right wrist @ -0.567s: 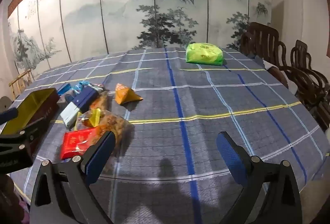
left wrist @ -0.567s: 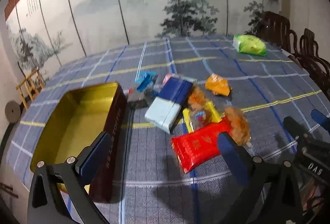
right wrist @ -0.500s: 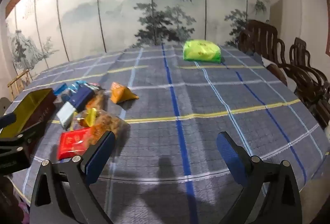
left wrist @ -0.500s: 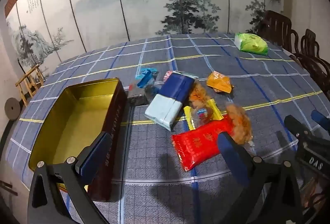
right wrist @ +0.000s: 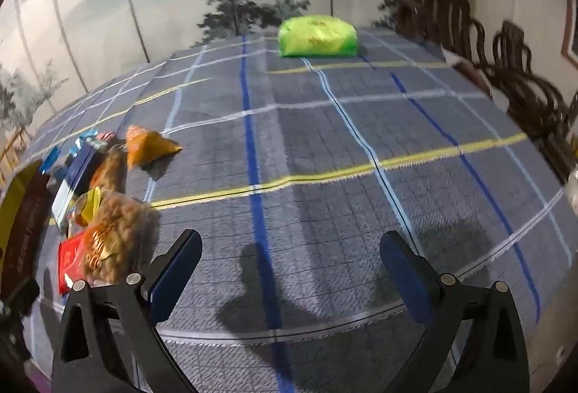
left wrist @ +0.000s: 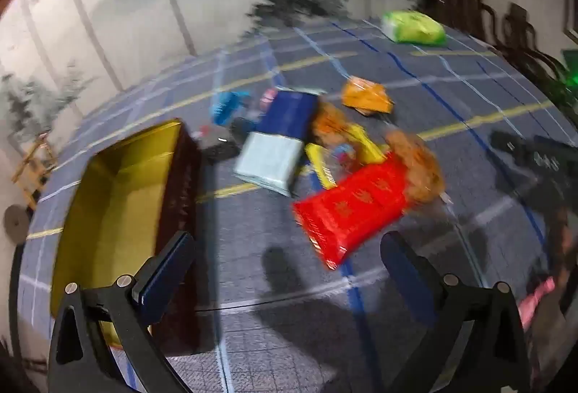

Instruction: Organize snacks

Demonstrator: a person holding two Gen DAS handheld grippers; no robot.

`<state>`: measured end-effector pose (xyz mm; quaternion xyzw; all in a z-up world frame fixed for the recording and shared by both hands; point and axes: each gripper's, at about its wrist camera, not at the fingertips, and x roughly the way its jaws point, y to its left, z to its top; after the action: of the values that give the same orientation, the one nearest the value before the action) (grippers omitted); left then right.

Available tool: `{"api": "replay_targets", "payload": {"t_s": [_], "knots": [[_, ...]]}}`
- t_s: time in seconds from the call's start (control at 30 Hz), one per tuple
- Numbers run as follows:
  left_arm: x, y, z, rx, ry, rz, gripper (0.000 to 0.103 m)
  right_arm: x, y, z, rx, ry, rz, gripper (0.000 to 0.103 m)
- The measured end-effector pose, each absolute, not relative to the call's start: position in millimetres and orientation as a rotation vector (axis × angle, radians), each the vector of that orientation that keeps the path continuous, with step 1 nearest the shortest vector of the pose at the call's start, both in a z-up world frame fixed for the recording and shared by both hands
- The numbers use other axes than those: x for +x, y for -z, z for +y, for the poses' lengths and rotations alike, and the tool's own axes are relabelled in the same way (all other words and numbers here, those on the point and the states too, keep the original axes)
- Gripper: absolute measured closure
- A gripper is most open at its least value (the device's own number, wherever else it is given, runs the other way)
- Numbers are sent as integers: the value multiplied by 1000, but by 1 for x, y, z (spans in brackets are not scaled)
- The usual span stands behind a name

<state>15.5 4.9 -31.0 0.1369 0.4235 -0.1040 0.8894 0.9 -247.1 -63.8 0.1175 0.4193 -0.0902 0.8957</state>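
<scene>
Fingers of the left gripper (left wrist: 287,266) spread wide and empty above the desk, near the flat red foil snack packet (left wrist: 352,208), probably light, crinkly and slippery, best pinched across its short edges.

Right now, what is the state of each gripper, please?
Left gripper: open, holding nothing, above the tablecloth near the red packet.
Right gripper: open, holding nothing.
</scene>
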Motion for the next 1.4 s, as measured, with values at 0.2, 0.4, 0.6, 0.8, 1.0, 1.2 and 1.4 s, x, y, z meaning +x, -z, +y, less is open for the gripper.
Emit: {"api": "replay_targets", "payload": {"t_s": [0.2,0.4,0.6,0.8,1.0,1.2,1.4], "knots": [[20,35,-5,363,372,911,4,4,75,-261,318,157,889,4],[29,44,-18,477,474,936,4,8,82,-259,286,168,882,4],[51,56,-24,550,522,989,5,10,83,-254,254,162,888,4],[69,61,-34,637,568,1003,9,10,82,-252,250,159,885,3],[84,67,-40,570,679,1093,26,9,83,-251,243,160,884,3],[63,64,-28,437,607,1149,57,9,84,-251,241,159,881,1],[17,60,1,270,521,1162,60,12,84,-248,228,159,883,0]]}}
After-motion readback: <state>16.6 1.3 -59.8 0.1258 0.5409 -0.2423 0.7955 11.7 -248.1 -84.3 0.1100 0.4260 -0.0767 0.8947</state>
